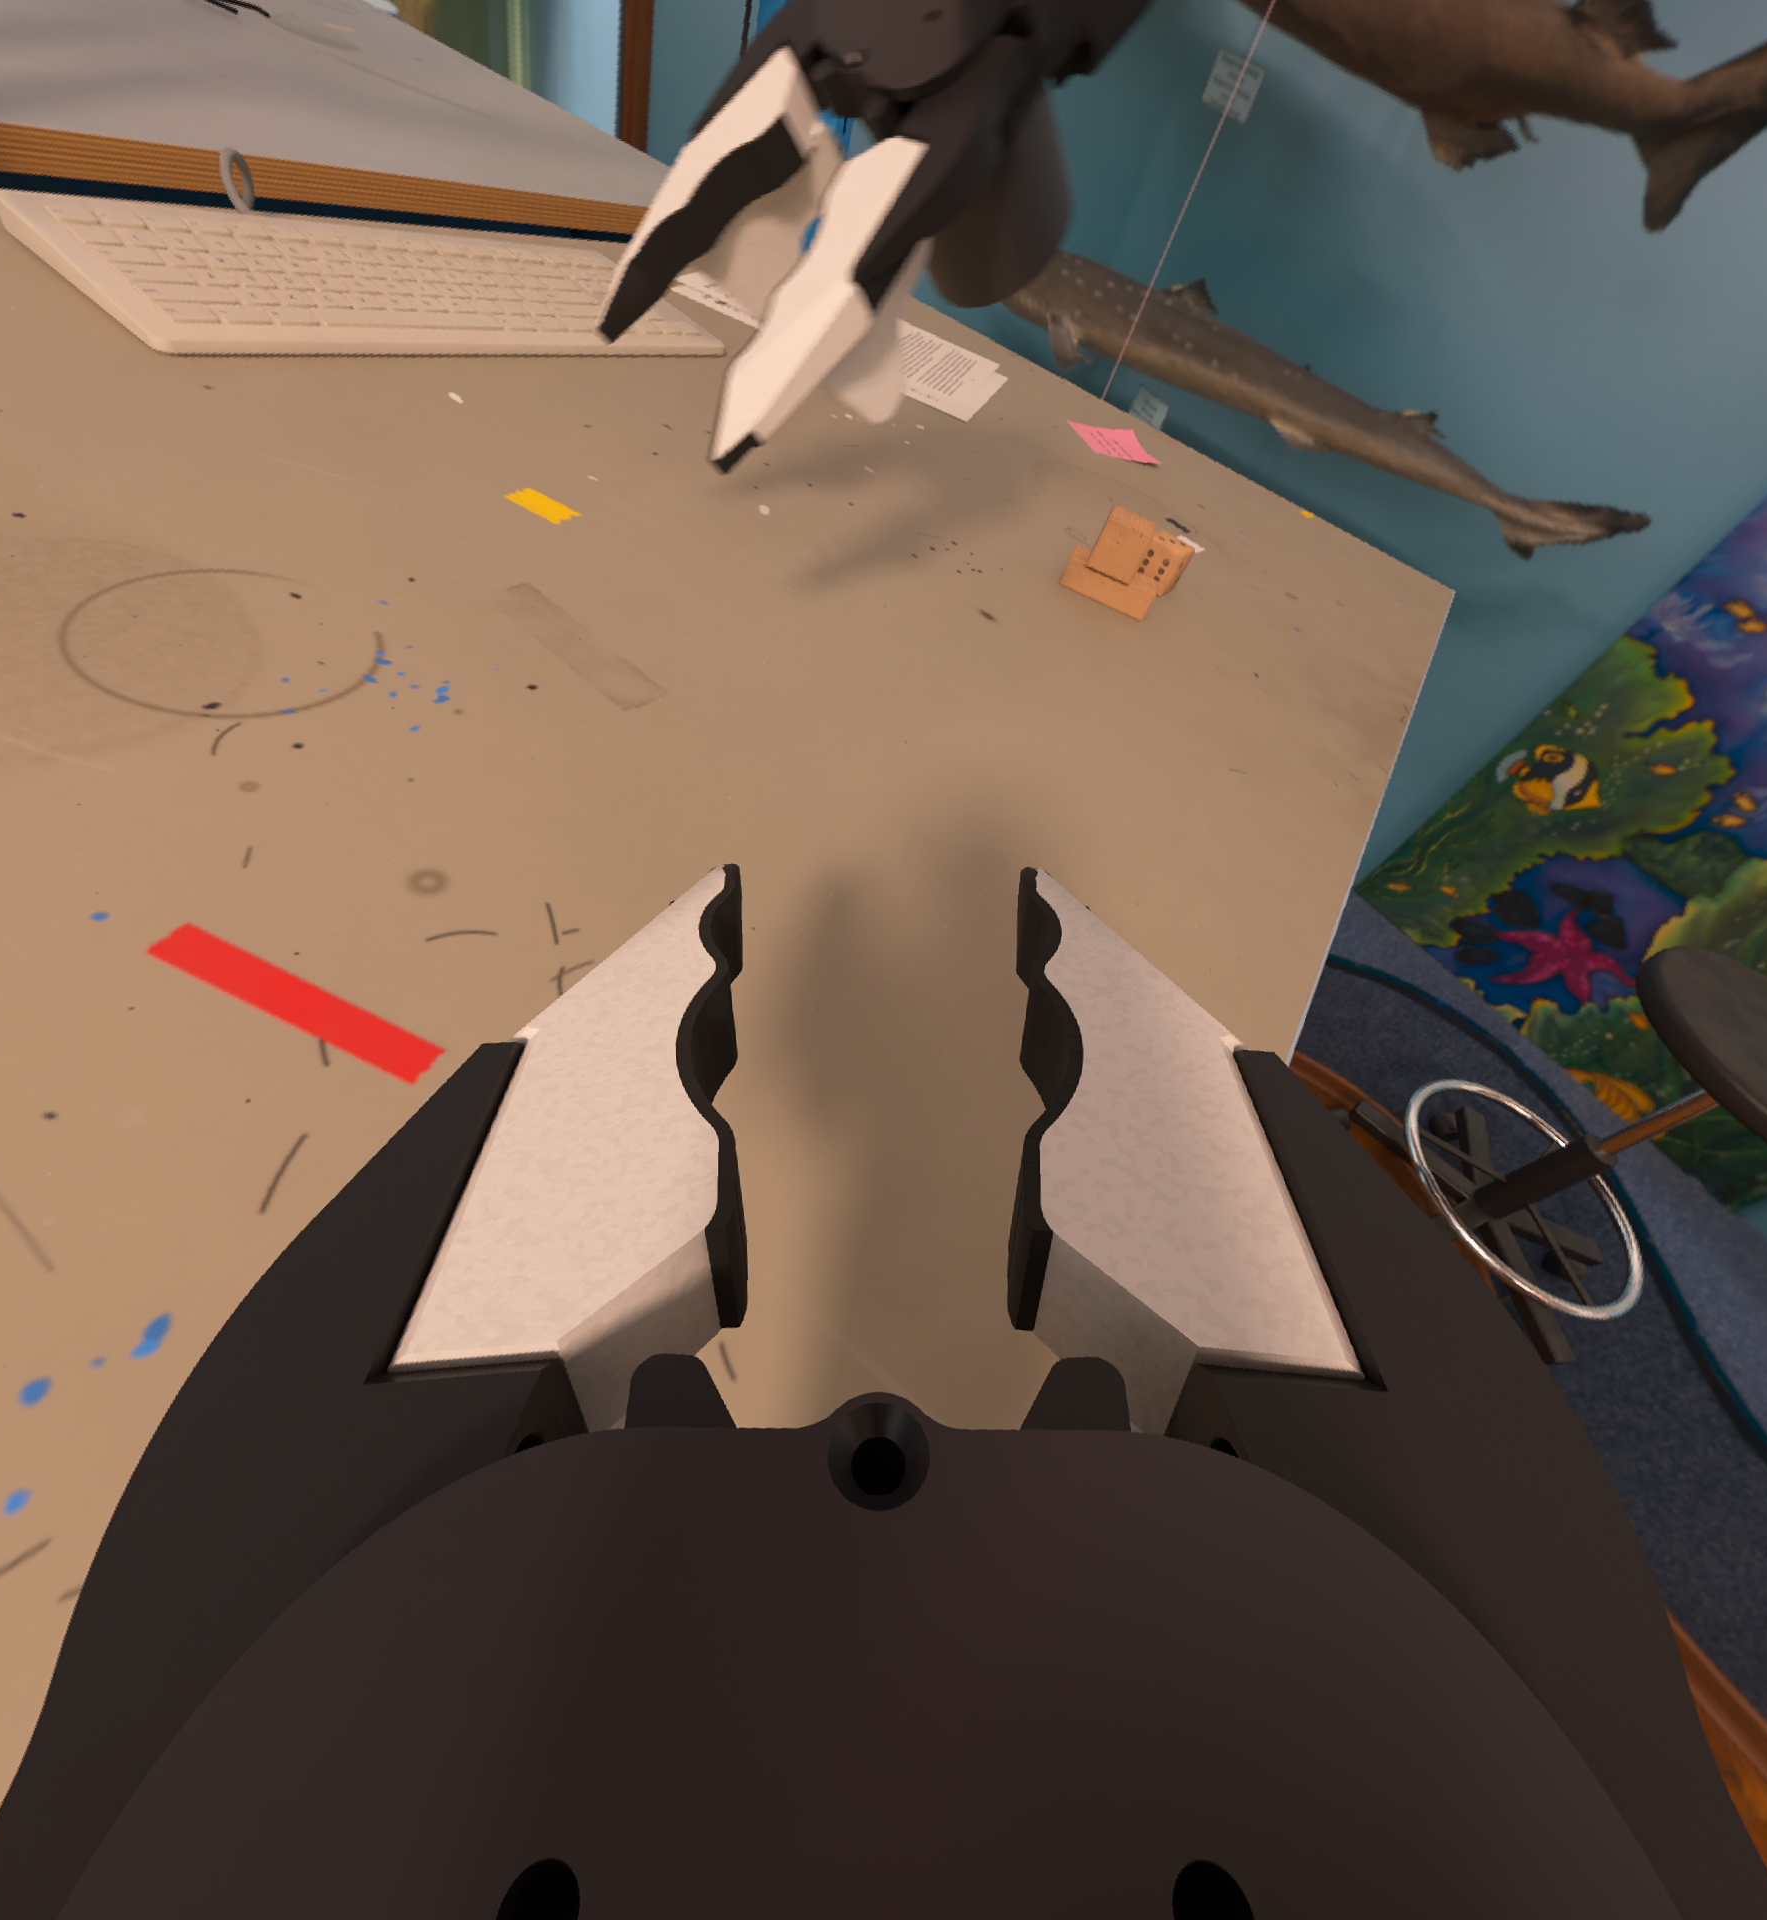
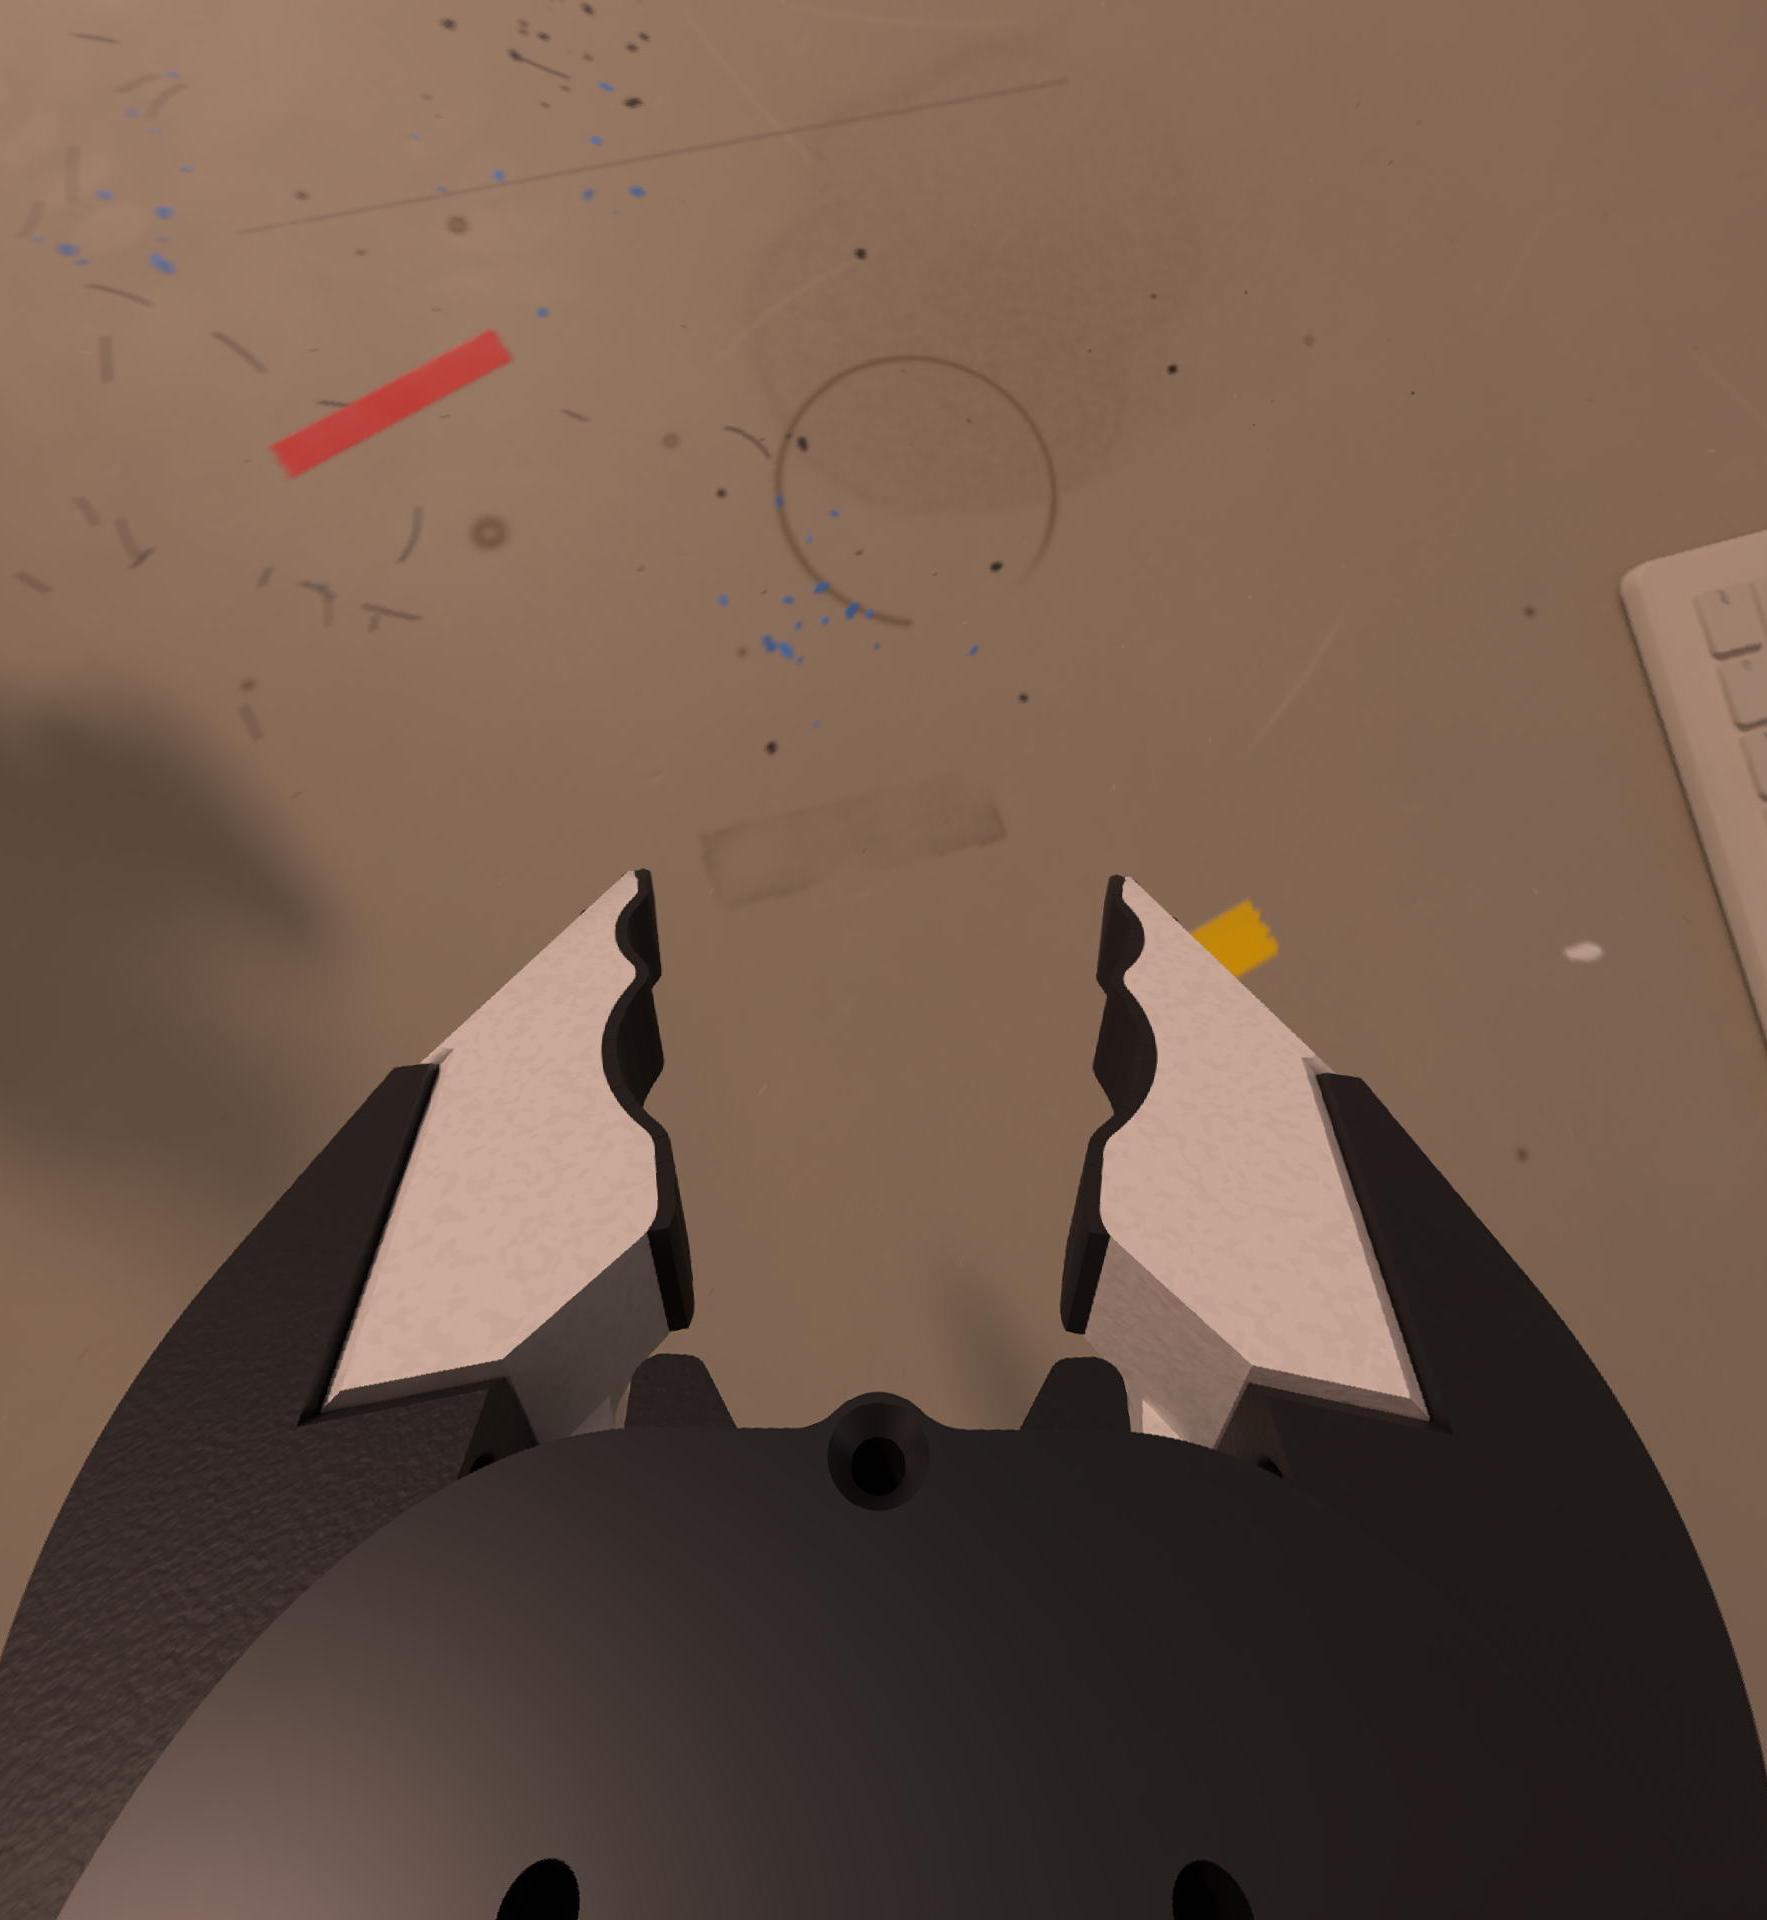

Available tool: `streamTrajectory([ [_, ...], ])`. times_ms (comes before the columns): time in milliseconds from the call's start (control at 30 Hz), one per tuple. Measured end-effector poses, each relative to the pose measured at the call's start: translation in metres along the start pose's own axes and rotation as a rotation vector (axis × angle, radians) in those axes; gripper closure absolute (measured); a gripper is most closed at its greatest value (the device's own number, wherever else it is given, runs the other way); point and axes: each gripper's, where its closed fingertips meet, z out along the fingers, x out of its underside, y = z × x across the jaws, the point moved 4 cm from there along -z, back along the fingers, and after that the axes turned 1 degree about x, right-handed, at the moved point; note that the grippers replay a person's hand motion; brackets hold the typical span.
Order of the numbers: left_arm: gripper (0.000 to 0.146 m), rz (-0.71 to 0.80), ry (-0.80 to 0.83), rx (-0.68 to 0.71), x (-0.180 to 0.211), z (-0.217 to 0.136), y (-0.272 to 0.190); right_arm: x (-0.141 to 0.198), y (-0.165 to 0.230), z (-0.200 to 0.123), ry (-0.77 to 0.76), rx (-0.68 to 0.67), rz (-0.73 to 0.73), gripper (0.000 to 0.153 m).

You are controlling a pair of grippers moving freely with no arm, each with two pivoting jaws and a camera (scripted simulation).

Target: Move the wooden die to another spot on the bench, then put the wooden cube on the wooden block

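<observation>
In the left wrist view, three wooden pieces sit close together far off near the bench's right edge. A wooden cube (image 1: pixel 1121 540) stands on a flat wooden block (image 1: pixel 1095 589), and a wooden die (image 1: pixel 1167 561) with black dots sits right beside them. My left gripper (image 1: pixel 879 875) is open and empty, low over the bench, well short of the pieces. My right gripper (image 1: pixel 666 397) hovers open and empty above the bench, to the left of the pieces. In the right wrist view the right gripper (image 2: pixel 879 878) is open over bare bench, with no wooden piece in sight.
A white keyboard (image 1: pixel 339 270) lies at the back left and also shows in the right wrist view (image 2: pixel 1752 727). Papers (image 1: pixel 946 369) and a pink note (image 1: pixel 1113 442) lie behind the pieces. Red tape (image 1: pixel 292 1003) and yellow tape (image 1: pixel 541 505) mark the bench. The bench edge (image 1: pixel 1378 810) drops to a stool (image 1: pixel 1741 1049).
</observation>
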Motion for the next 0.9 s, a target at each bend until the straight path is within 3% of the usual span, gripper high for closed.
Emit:
streamTrajectory([
  [167,0.092,0.012,0.012,-0.001,0.005,-0.011,0.003,-0.006,-0.031,0.047,0.065,0.025,0.045,0.079],
  [567,0.092,-0.075,-0.037,0.005,0.014,-0.026,0.017,0.007,-0.058,0.096,0.142,0.016,0.093,0.091],
  [767,0.092,-0.086,-0.030,0.010,0.014,-0.021,0.014,0.007,-0.054,0.097,0.165,0.049,0.061,0.103],
  [900,0.091,-0.071,-0.013,0.016,0.013,-0.015,0.009,0.004,-0.045,0.074,0.173,0.091,0.062,0.110],
])
